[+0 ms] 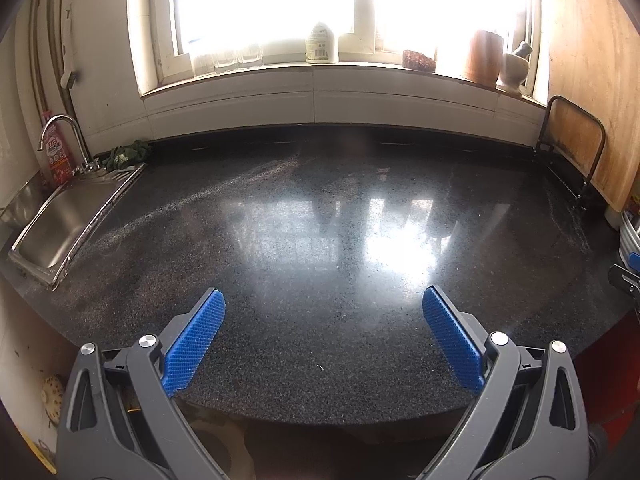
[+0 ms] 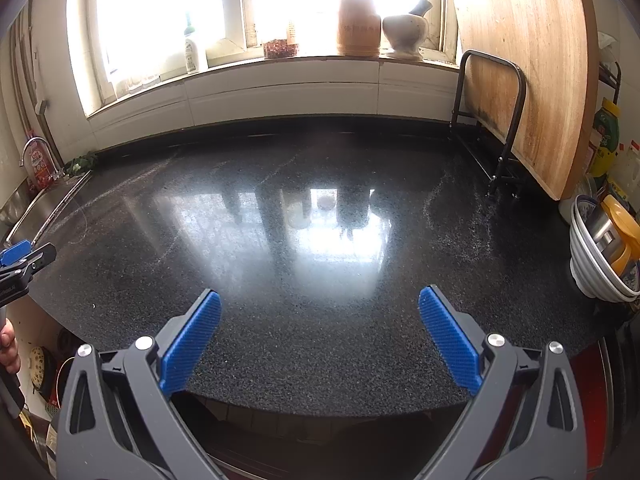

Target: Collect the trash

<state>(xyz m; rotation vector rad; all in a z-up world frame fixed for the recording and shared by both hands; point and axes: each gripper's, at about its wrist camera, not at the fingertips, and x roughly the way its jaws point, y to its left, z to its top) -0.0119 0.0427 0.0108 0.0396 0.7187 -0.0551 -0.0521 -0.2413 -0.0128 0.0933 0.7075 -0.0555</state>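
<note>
From the left wrist, the left gripper (image 1: 323,336) hung wide open and empty over the dark counter (image 1: 320,208); the only likely trash was a green clump (image 1: 127,155) at ten o'clock, well apart, beside the sink (image 1: 52,232). From the right wrist, the right gripper (image 2: 319,336), also wide and empty, had it farther still; I'd judge a slow, low left-hand reach best.

It was a home kitchen. A steel sink (image 1: 52,224) with faucet (image 1: 66,136) adjoined a granite countertop (image 1: 320,208). A mortar and pestle (image 2: 406,30) stood on the windowsill.
</note>
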